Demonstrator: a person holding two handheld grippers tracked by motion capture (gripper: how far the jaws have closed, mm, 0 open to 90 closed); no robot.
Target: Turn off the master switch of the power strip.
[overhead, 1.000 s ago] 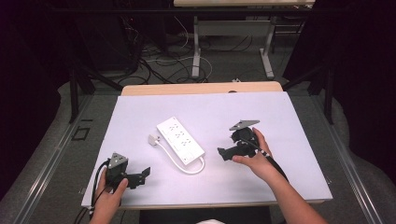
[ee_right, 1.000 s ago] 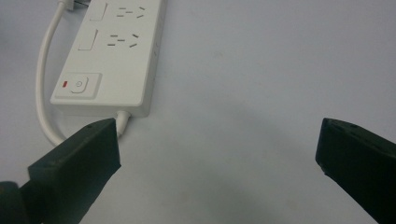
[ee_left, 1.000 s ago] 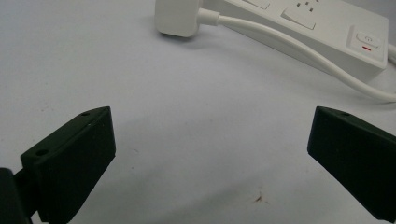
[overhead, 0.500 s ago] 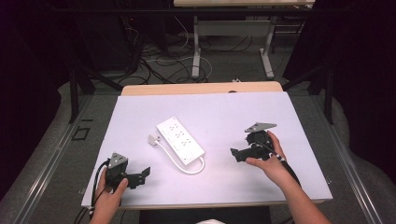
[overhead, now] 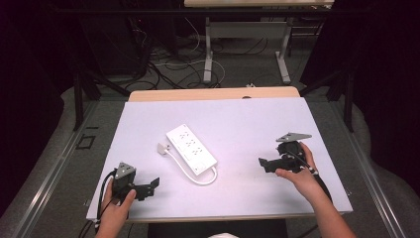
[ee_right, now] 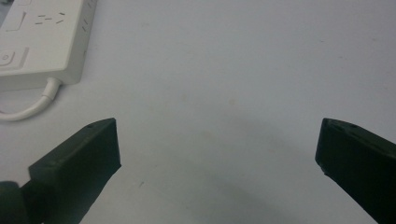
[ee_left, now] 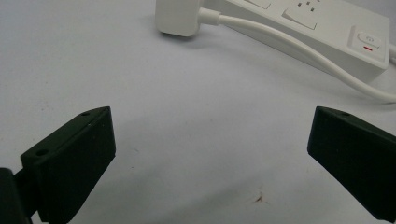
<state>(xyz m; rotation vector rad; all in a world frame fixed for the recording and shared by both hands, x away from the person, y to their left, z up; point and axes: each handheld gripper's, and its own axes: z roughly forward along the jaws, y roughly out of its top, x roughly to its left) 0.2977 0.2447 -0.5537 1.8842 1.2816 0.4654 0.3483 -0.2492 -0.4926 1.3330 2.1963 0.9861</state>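
Rightward has drifted the right claw [overhead: 263, 164]; both claws spread, left claw [overhead: 152, 184], one power strip [overhead: 191, 148].

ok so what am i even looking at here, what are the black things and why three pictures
It is one moment seen by three cameras. The high view looks down on a white-topped table from the person's side; the forearms enter from the bottom. Each hand holds a black two-jaw tool: the left tool near the table's front left corner, the right tool towards the right edge.

The other two pictures come from cameras riding on those tools. The black blocks at the bottom of each are that tool's own jaws, standing wide apart with bare table between them, so neither tool holds anything.

On the table lies a white power strip with its white cable looped beside it and the plug resting next to the strip. The left gripper view shows the plug and the strip's switch end; the right gripper view shows the end where the cable leaves.
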